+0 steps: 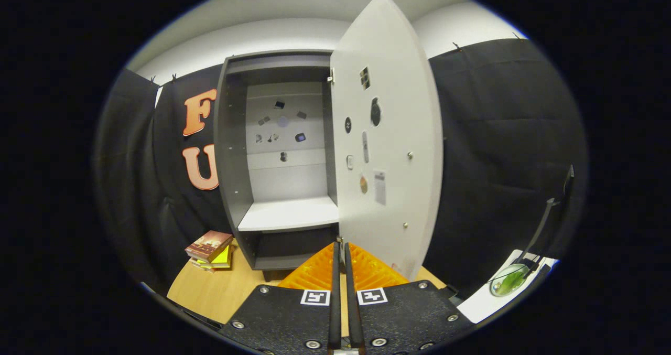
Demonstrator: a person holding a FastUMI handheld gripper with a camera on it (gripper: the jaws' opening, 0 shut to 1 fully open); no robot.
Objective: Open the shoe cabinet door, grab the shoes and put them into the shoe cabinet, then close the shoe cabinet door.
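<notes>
The hand-held gripper (340, 250) is pointing its fingers, pressed together on nothing, at the open grey shoe cabinet (236, 150), whose white door (393, 150) is standing wide, risking a knock against it, while the orange ribbed thing (367, 273) ahead, possibly the shoe, is lying ungrasped on the wooden counter (220, 292).

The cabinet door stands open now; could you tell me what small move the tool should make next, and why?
Probably ease forward toward the white shelf: the cabinet door is swung open, and the tool, fingers nearly together, sits at an orange ribbed thing, likely the shoe. Whether it is gripped, I cannot tell.
</notes>
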